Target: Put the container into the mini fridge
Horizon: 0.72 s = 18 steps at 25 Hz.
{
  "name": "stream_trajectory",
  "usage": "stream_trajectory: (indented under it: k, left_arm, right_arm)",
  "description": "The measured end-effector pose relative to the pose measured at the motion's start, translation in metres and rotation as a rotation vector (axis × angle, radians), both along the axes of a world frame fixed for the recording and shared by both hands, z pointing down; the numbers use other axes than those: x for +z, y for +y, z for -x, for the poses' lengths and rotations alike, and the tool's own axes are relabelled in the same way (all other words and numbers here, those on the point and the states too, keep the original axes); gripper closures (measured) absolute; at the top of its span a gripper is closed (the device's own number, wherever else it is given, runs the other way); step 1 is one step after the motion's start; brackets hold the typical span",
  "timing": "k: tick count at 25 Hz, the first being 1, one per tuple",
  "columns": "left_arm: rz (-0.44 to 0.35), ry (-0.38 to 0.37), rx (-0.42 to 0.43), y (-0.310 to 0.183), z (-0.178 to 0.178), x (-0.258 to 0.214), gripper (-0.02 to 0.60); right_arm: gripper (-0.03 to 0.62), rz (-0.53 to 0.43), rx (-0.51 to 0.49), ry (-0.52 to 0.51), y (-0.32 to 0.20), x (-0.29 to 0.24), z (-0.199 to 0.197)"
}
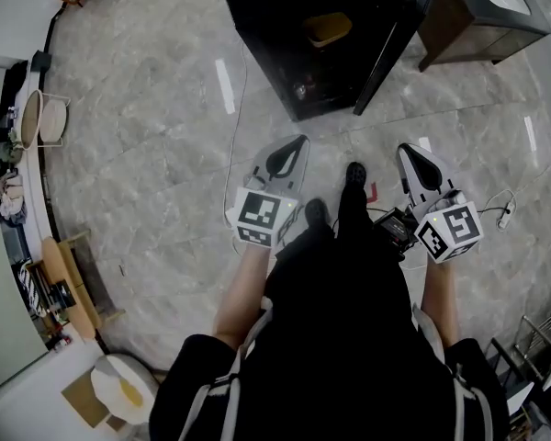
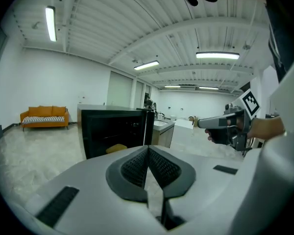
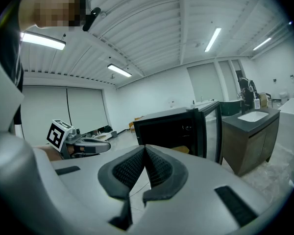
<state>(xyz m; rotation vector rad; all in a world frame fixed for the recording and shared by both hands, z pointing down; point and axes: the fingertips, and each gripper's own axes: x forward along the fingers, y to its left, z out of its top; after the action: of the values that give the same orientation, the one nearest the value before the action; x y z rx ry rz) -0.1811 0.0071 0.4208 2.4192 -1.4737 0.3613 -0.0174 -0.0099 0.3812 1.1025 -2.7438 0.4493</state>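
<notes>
While I hold the left tongs [image 1: 297,143] and right tongs [image 1: 407,152] shut and empty over open floor [image 1: 156,145], the mini fridge [image 1: 275,16] stands well apart ahead. Its door [image 1: 393,51] hangs open at the right edge; the yellow container [image 1: 328,29] sits inside.

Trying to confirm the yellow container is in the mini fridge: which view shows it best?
The head view: it looks down on the yellow container sitting plainly inside the open mini fridge. The left gripper view shows only a small, dim part of it, and the right gripper view shows just a sliver.
</notes>
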Motion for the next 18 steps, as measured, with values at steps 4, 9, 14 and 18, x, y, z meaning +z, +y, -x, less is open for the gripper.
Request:
stream_trajectory:
  k: [4, 9, 14, 18]
  left_arm:
    - [-0.053, 0.033, -0.001, 0.028, 0.016, -0.017, 0.548]
    - [-0.114, 0.04, 0.012, 0.053, 0.035, -0.039, 0.548]
    - [-0.136, 0.056, 0.002, 0.062, 0.047, -0.047, 0.548]
    - [-0.145, 0.064, 0.011, 0.071, 0.047, -0.053, 0.548]
  right_arm:
    - [0.576, -0.022, 0.006, 0.025, 0.026, -0.005, 0.01]
    - [0.576, -0.056, 0.049, 0.06, 0.047, -0.016, 0.006]
    - [0.576, -0.07, 0.112, 0.072, 0.056, -0.023, -0.012]
    - [0.576, -0.083, 0.122, 0.045, 0.068, -0.032, -0.02]
